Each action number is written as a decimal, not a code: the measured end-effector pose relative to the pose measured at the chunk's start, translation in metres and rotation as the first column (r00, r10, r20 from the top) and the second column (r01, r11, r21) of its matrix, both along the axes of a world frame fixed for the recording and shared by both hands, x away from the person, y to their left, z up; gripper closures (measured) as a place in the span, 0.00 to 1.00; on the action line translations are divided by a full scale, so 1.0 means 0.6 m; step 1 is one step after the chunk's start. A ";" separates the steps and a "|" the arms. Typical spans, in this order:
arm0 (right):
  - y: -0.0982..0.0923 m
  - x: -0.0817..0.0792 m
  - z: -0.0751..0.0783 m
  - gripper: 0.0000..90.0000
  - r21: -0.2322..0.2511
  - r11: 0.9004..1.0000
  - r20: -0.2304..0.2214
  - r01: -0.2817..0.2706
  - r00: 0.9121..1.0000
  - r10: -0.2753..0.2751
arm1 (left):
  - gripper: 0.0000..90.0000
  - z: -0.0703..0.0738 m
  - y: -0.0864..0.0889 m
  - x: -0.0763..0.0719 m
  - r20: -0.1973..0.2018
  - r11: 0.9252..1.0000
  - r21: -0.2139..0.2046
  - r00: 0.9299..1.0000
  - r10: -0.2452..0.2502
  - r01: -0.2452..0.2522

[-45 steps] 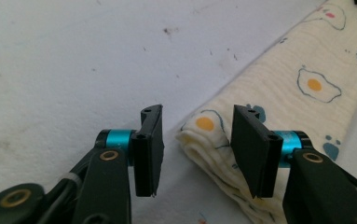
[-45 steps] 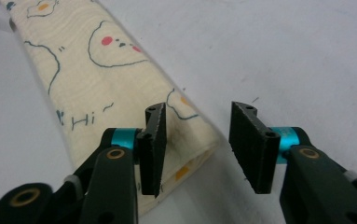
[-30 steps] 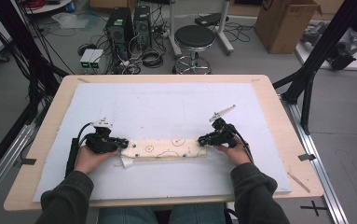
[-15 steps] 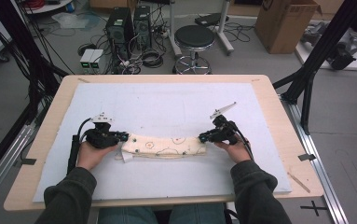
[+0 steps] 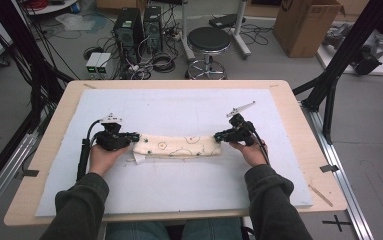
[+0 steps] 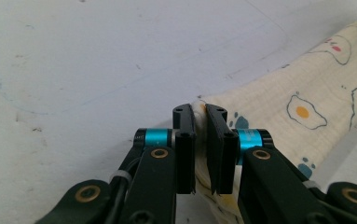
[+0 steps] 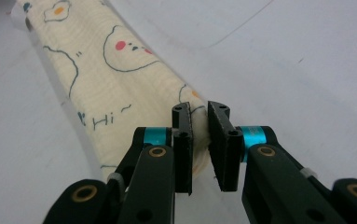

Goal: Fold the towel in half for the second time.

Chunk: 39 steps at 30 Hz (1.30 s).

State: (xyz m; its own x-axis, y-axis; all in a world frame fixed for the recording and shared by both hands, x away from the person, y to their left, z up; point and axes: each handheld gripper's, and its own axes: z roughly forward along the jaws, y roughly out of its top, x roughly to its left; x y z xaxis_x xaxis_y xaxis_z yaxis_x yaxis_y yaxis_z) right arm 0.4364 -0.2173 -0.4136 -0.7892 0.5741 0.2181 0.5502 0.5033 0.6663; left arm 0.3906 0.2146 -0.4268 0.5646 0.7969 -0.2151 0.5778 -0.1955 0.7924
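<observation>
Cloth (image 5: pixel 176 146) stretched flat on desk (image 5: pixel 299 125) between grippers; left gripper (image 5: pixel 132 137) clamps left end, right gripper (image 5: pixel 220 135) clamps right end.

I am working in a lab or robotics test room, not a home. I am sitting at a wooden table (image 5: pixel 299 115) covered by a white mat (image 5: pixel 179 110), framed by black metal struts (image 5: pixel 339 75). Beyond it, desktop computer towers (image 5: pixel 139 30) are standing on the grey floor among tangled cables (image 5: pixel 154 60), beside a round black stool (image 5: pixel 208 40), a cardboard box (image 5: pixel 306 25) and small grey power units (image 5: pixel 98 62).
</observation>
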 end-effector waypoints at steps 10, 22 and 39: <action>0.005 0.032 -0.005 0.89 -0.004 0.998 -0.006 0.055 0.998 -0.055 | 0.91 -0.015 -0.005 0.018 -0.005 0.998 -0.022 0.999 0.051 -0.051; -0.002 0.043 -0.019 0.87 -0.011 0.997 -0.031 0.080 0.996 -0.081 | 0.88 -0.022 -0.010 0.026 -0.009 0.999 -0.025 0.999 0.034 -0.034; -0.017 0.026 0.009 0.61 0.092 0.990 0.015 0.108 0.994 -0.110 | 0.61 0.007 0.001 0.009 0.032 0.996 -0.090 0.999 0.001 0.002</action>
State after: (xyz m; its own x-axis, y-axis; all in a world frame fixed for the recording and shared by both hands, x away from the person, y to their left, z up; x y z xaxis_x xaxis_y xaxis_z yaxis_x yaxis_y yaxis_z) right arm 0.4520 -0.2272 -0.4082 -0.7279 0.6355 0.2576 0.5842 0.3781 0.7181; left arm 0.3958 0.2152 -0.4225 0.5724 0.7750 -0.2679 0.5522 -0.1228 0.8246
